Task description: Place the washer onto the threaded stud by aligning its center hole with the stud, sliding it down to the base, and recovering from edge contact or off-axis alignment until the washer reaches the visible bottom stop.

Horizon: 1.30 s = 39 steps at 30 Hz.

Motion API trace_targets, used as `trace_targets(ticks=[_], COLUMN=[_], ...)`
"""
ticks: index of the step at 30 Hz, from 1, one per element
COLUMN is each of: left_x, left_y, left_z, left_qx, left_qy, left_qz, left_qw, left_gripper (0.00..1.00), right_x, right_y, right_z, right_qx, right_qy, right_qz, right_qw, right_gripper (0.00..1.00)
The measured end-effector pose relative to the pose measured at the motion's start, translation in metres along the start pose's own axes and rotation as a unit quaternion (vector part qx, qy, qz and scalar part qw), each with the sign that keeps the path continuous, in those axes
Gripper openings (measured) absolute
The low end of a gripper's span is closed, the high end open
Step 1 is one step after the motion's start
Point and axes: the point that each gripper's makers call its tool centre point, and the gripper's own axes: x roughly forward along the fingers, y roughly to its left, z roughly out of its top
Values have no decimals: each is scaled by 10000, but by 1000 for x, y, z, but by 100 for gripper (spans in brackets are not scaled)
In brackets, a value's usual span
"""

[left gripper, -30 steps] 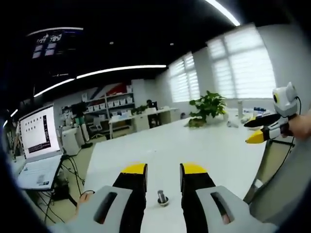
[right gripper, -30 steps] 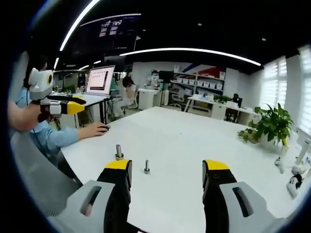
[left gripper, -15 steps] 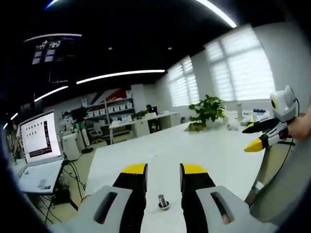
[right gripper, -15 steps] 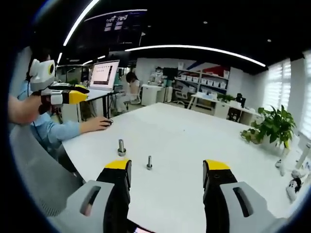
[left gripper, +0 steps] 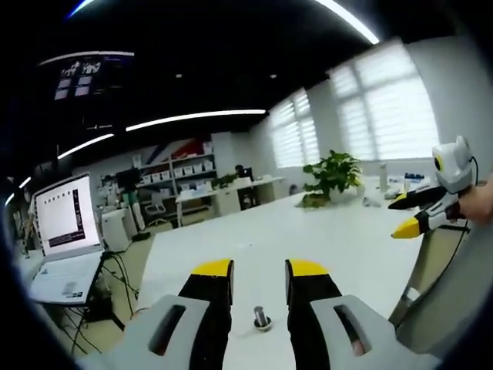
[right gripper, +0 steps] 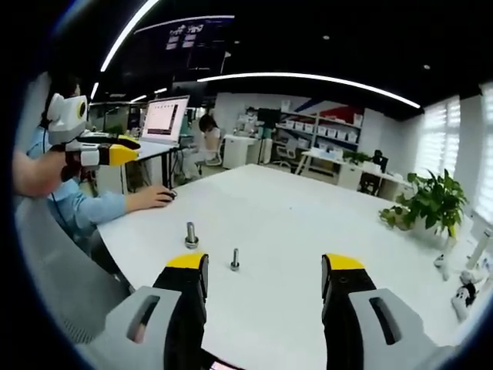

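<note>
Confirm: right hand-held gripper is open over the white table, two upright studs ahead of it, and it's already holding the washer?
Not holding anything. In the right gripper view the right hand-held gripper is open and empty over the white table, with the larger stud and smaller stud standing upright ahead. No washer is discernible.

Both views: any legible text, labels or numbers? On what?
None legible.
Laptop screen: dark rows on white, too small to read.
Ceiling screen: lit tiles, blurred.
Bins on the shelves: any labels too small.
Grippers, studs, table: no markings visible.
</note>
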Motion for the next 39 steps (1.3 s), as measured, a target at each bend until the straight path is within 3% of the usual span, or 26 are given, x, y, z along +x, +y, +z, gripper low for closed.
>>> trace_targets(ticks=[39], left_x=[1], left_y=[-3], left_z=[-11], left_qx=[47], left_qy=[224], left_qz=[-5], left_qw=[9997], left_gripper=[25], right_x=[2], right_y=[7], right_z=[-3], right_qx=[-72], right_qy=[51], right_qz=[157], right_qw=[9998], right_gripper=[61])
